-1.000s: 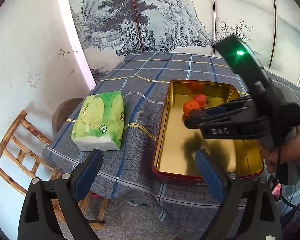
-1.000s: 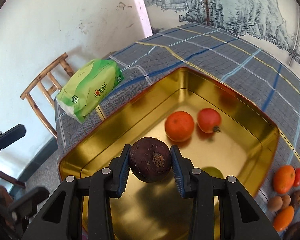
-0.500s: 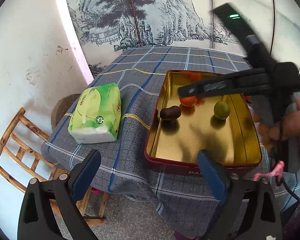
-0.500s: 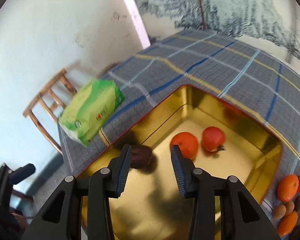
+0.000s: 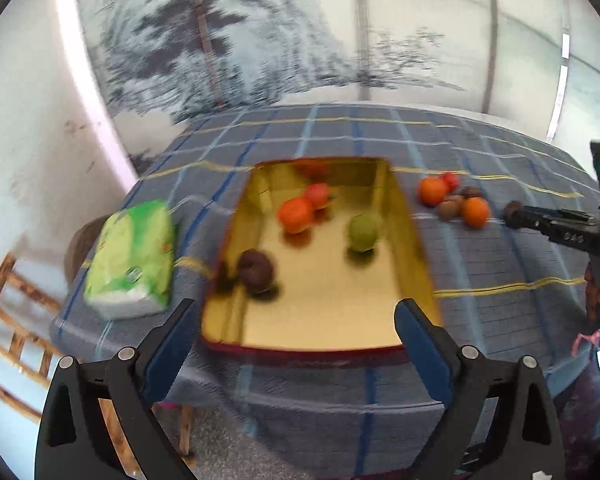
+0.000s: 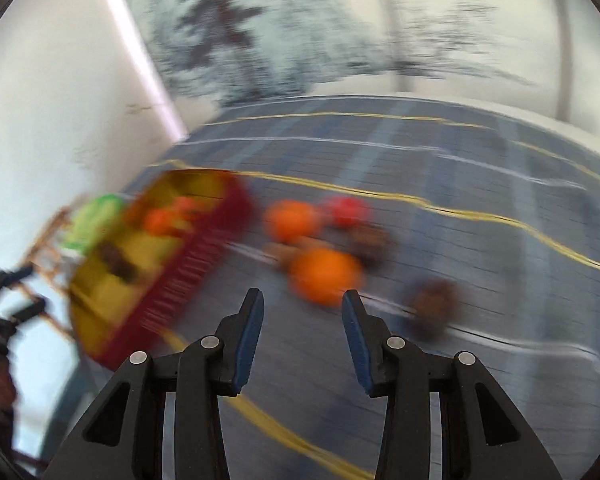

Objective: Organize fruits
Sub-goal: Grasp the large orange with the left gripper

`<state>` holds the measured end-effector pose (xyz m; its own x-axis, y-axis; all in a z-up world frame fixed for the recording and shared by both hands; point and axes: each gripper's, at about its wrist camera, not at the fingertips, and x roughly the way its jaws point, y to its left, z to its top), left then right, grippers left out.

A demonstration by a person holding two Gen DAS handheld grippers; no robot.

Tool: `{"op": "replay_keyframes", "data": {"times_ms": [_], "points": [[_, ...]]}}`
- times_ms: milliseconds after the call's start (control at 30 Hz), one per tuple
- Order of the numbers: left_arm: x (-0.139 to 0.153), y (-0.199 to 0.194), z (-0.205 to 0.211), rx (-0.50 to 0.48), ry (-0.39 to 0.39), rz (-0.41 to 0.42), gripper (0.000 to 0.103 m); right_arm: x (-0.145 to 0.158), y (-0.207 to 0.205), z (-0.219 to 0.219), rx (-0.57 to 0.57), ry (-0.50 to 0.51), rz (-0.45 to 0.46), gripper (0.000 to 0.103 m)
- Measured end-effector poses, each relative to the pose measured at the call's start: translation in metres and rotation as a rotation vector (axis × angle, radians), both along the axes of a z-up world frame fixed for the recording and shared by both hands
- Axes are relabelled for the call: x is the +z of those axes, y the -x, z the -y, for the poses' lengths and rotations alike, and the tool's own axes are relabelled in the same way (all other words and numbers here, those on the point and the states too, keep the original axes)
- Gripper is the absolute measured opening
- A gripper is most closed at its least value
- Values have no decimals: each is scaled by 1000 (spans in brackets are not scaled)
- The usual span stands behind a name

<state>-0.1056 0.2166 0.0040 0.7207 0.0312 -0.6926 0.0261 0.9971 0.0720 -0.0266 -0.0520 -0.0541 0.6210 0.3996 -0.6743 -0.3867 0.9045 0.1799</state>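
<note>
Shallow rectangular gold-lined tin tray with a dark red outer wall [image 5: 414,248], resting on a round table under a blue-grey plaid cloth with yellow and white lines [image 5: 500,264]. Contents of tray: one dark purple-brown round fruit [image 5: 256,270] near the front-left corner; one orange mandarin [image 5: 296,214] touching a red round fruit [image 5: 317,196] toward the far end; one green round fruit [image 5: 363,233] on the right side, apart from the others. On the cloth to the right of the tray, a loose cluster of fruit [image 5: 454,202]: two orange, one red, and several small brown ones, close together and some touching; the right wrist view is motion-blurred, so their exact count cannot be told. Green plastic pack of tissues [image 5: 134,258] lying on the cloth left of the tray. Wooden chair [image 5: 8,320] below the table's left edge. Left gripper [image 5: 296,340]: blue-padded jaws spread wide, released, holding nothing, off the table's near edge facing the tray. Right gripper [image 6: 302,332]: jaws parted, empty, above the cloth with the nearest orange fruit [image 6: 325,276] just beyond its fingertips.
</note>
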Motion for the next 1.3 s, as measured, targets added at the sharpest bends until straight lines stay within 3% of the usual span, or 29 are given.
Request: {"op": "replay_keyframes", "data": {"times_ms": [100, 267, 400, 467, 567, 633, 1067, 1300], "points": [[8, -5, 26, -101, 9, 12, 95, -9, 2, 48, -106, 65, 4, 42], [16, -28, 71, -248, 54, -21, 94, -18, 1, 115, -243, 69, -8, 43], [14, -60, 113, -343, 104, -81, 94, -25, -3, 143, -296, 38, -14, 46], [8, -77, 130, -366, 112, -106, 87, -29, -6, 154, -304, -20, -40, 47], [-5, -105, 153, -386, 113, -161, 69, -28, -7, 162, -299, -80, -29, 50], [-16, -121, 165, -384, 94, -191, 63, -28, -7, 165, -285, -112, -28, 50], [-53, -174, 191, -331, 45, -297, 53, -31, -2, 166, -217, -189, -17, 54], [-71, -188, 199, -325, 63, -368, 32, -30, -1, 165, -210, -200, -13, 58]]}}
